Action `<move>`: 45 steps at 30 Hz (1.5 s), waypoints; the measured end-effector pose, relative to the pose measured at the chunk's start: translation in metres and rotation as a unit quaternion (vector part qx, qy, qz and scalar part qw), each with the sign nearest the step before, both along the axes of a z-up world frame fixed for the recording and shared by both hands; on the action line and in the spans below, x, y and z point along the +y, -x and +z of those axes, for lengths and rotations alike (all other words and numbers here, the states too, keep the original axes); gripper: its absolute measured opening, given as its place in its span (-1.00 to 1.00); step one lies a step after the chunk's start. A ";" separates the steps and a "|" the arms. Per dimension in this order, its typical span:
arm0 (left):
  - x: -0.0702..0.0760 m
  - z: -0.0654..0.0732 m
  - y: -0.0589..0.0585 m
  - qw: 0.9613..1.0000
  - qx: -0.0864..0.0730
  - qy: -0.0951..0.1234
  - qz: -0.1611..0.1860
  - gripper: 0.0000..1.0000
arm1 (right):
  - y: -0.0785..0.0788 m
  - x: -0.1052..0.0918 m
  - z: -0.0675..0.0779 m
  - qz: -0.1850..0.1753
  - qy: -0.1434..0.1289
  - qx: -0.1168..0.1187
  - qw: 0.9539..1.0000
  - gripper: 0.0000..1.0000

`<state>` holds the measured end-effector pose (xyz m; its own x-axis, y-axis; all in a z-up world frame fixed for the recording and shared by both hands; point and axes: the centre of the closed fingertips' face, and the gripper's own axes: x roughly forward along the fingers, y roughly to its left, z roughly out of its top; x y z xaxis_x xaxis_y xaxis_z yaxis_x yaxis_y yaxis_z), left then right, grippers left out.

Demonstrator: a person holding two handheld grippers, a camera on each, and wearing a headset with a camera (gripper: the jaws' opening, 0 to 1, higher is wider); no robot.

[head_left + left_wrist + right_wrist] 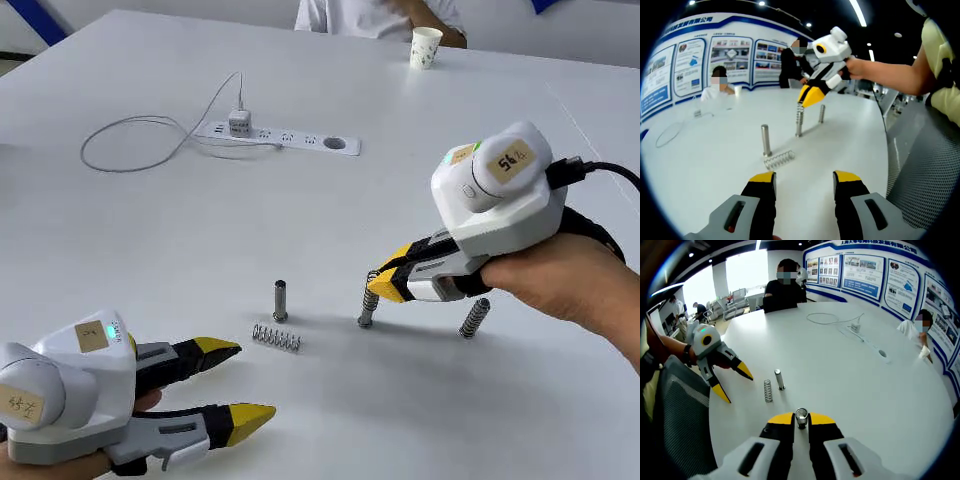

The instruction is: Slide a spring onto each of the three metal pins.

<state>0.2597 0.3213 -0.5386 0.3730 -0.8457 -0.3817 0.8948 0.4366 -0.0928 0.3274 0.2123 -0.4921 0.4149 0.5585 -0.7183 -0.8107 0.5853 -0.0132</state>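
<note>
the left gripper (235, 382) hovers low at the near left edge of the white table (150, 230), jaws wide apart and holding nothing. just beyond its tips the loose spring (276, 338) lies on its side, and right behind that stands the bare pin (280, 300), upright, with nothing on it. the right gripper (385, 286) reaches in from the right, its yellow tips closed on the middle spring (370, 299), which sits over the top part of the middle pin (366, 318). further right, the right pin (474, 317) already wears coils down its length and looks a little tilted.

the loose spring should be very light and springy, and likely to roll or skitter if nudged. a pinch across the coils near one end seems best, firm enough not to let it flick away but gentle enough not to crush it, leaving the other open end free to find the pin's tip. the bare pin looks stiff and smooth but free-standing, so pressing sideways could well topple it.
</note>
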 end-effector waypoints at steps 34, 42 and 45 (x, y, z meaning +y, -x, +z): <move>0.002 -0.003 0.000 1.000 0.003 0.001 0.007 -0.07 | 0.002 0.001 -0.021 0.004 0.011 0.017 1.000 -0.76; 0.002 -0.004 0.000 1.000 0.005 0.002 0.008 -0.07 | 0.002 0.001 -0.025 0.005 0.014 0.020 1.000 -0.76; 0.002 -0.004 0.000 1.000 0.005 0.003 0.008 -0.07 | 0.002 0.001 -0.026 0.005 0.014 0.021 1.000 -0.76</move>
<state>0.2596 0.3233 -0.5428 0.3825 -0.8417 -0.3812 0.8867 0.4504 -0.1048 0.3257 0.2138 -0.5181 0.3791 0.5413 -0.7505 -0.8162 0.5778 0.0045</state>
